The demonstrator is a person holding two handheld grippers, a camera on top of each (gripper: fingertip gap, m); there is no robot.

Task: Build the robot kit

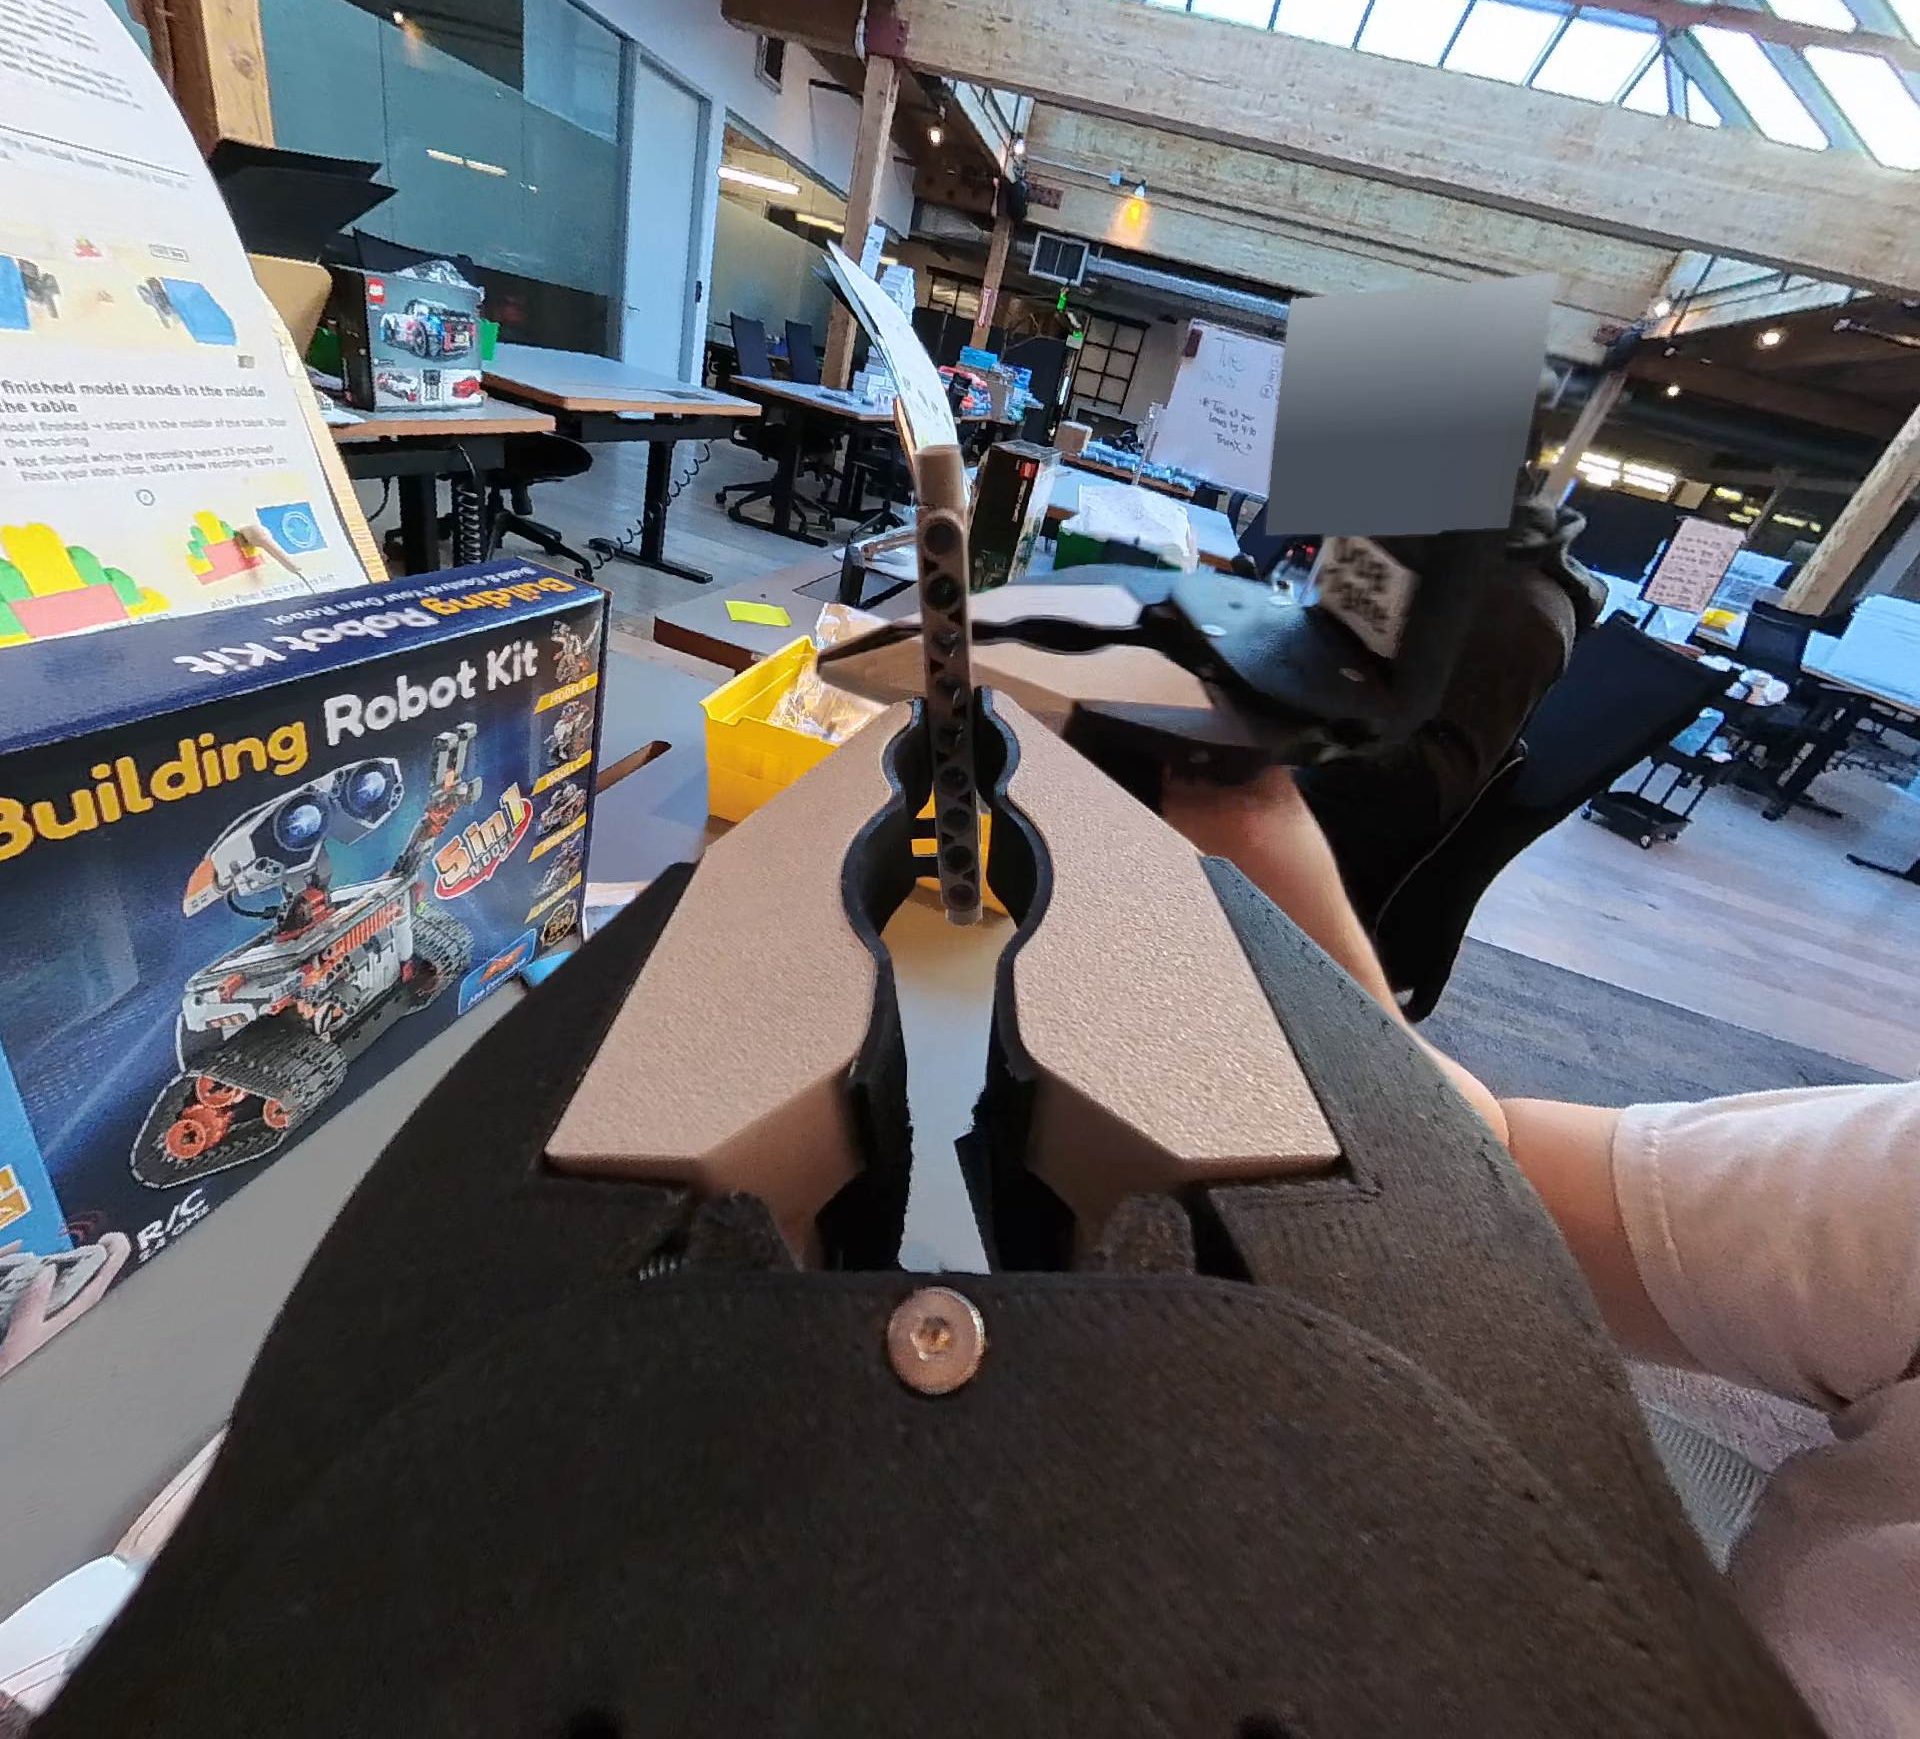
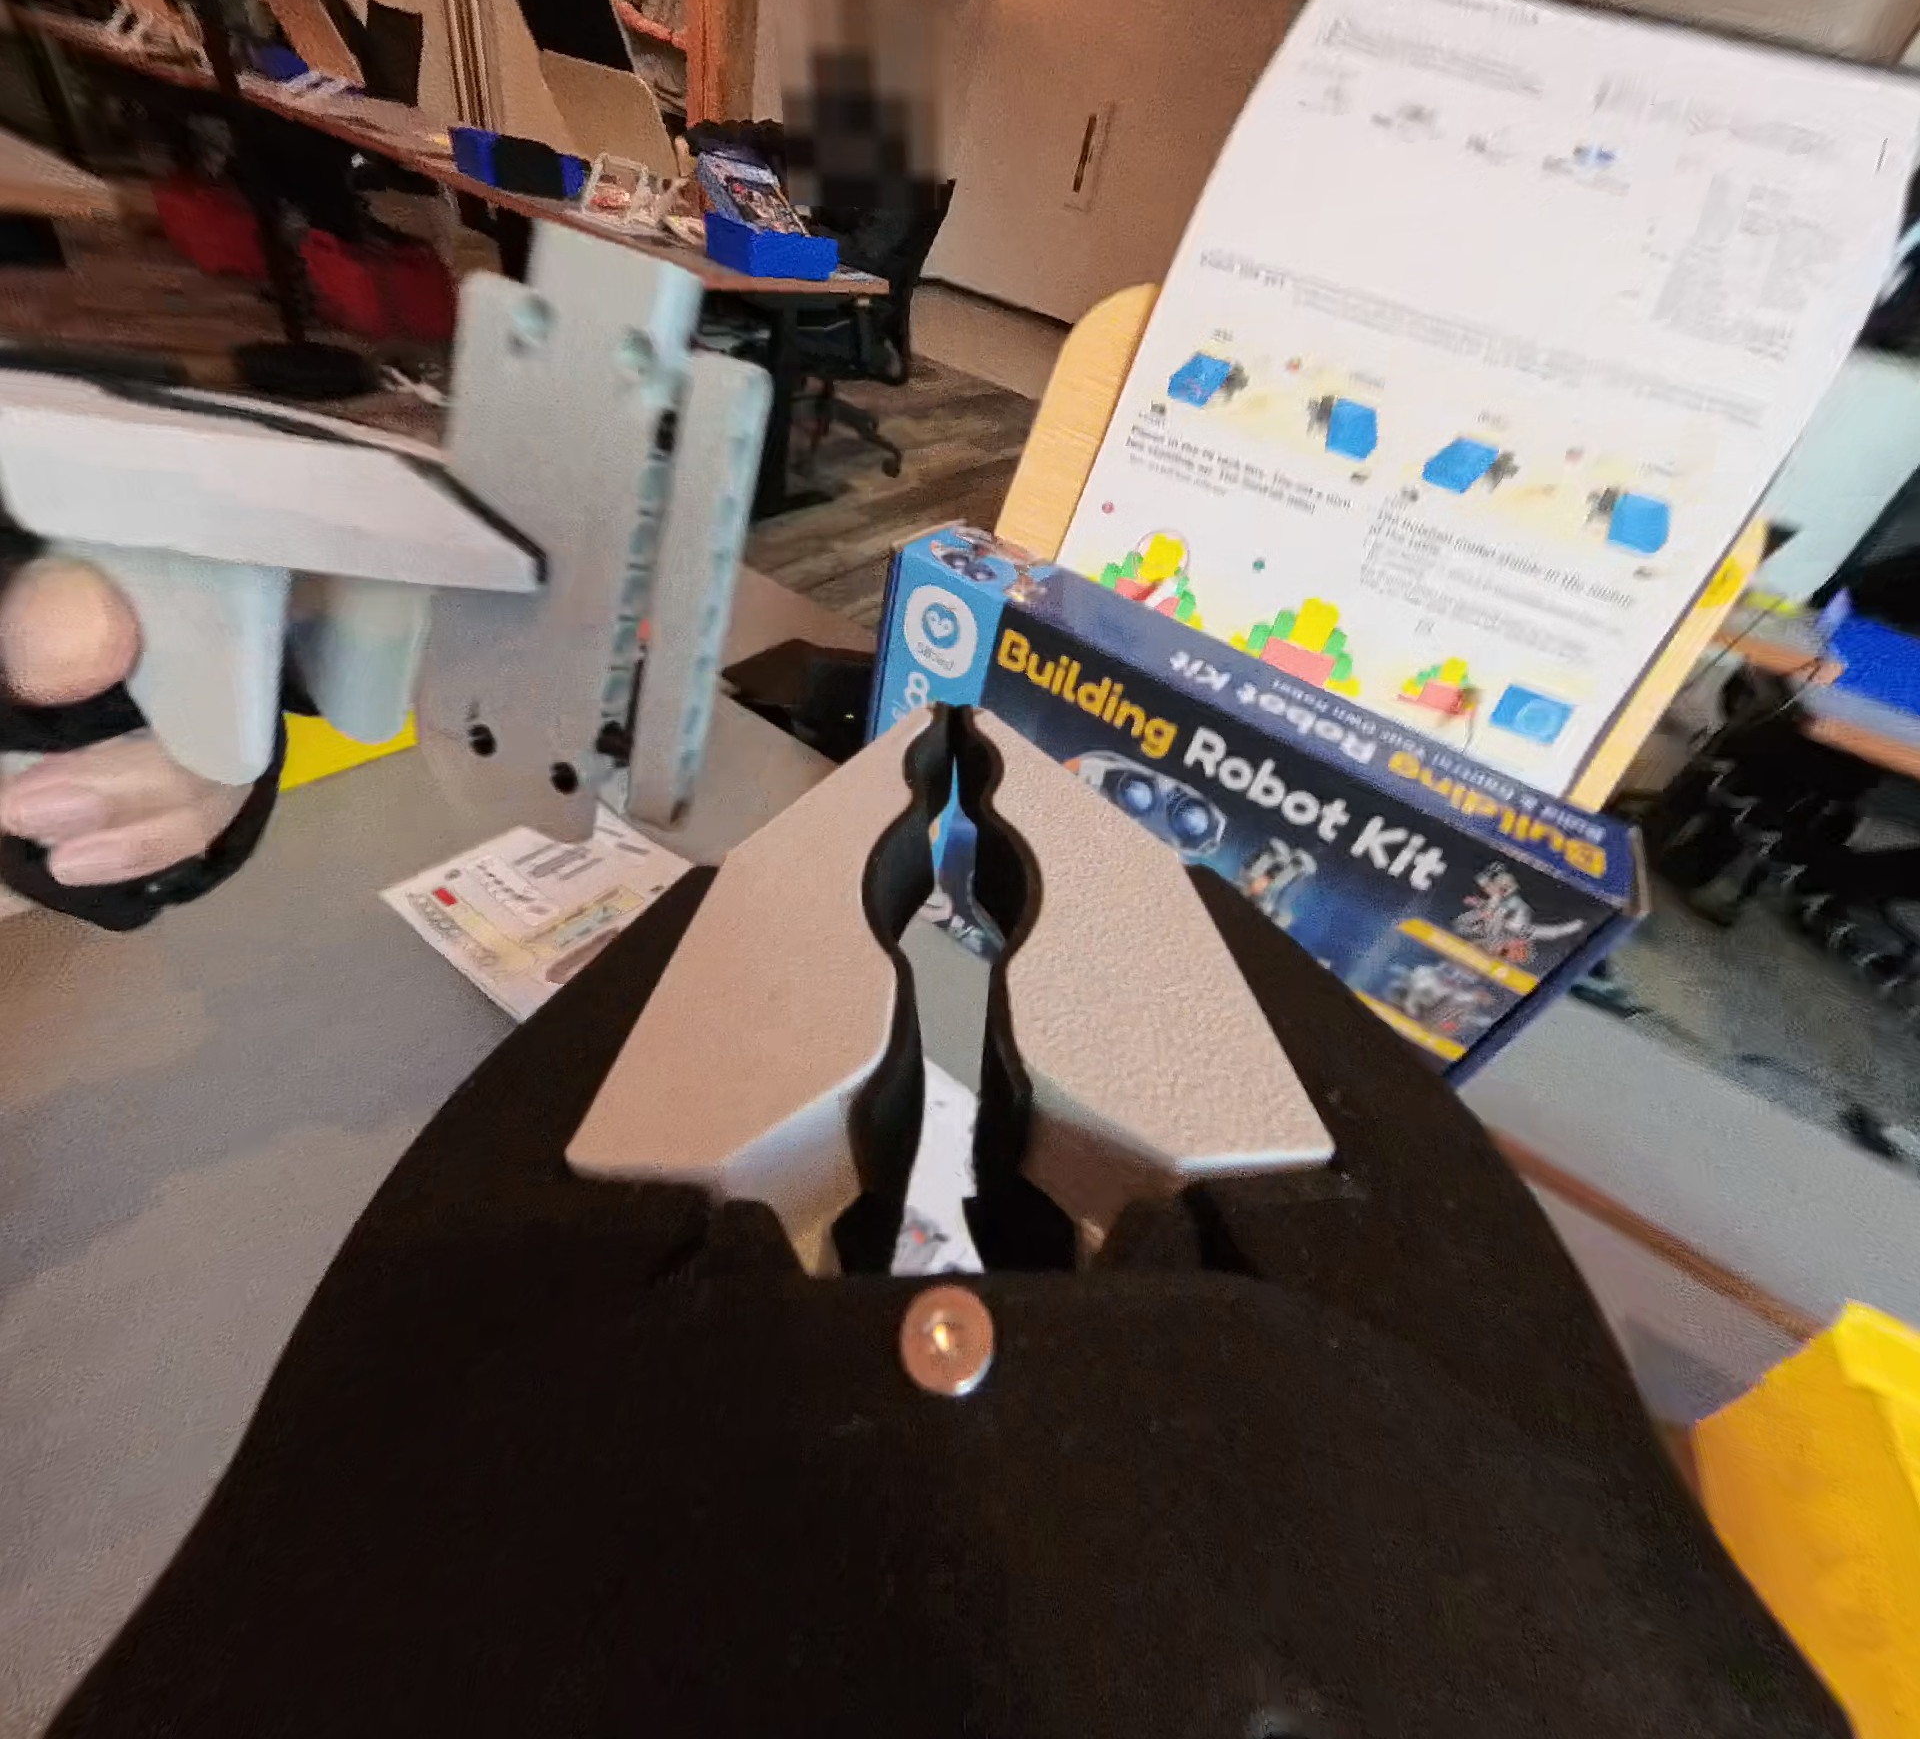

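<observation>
My left gripper [image 1: 951, 715] is shut on a dark grey perforated beam [image 1: 943, 588]. The beam stands upright between the tips, with a tan peg [image 1: 933, 468] at its top end. My right gripper [image 2: 951, 725] is shut, and nothing shows between its tips. In the left wrist view the right gripper [image 1: 836, 663] reaches in from the right, its closed tips close beside the beam. In the blurred right wrist view the left gripper [image 2: 582, 567] is at the left, raised above the table, with the beam [image 2: 681, 546] upright in it.
A blue robot kit box [image 1: 301, 858] [image 2: 1299, 842] lies on the grey table [image 2: 208, 1118] before an instruction board [image 1: 114, 287] [image 2: 1475, 318]. A yellow bin [image 1: 753, 744] [image 2: 1829, 1502] and a printed leaflet [image 2: 520, 910] are nearby. A person's arm [image 1: 1714, 1222] is at right.
</observation>
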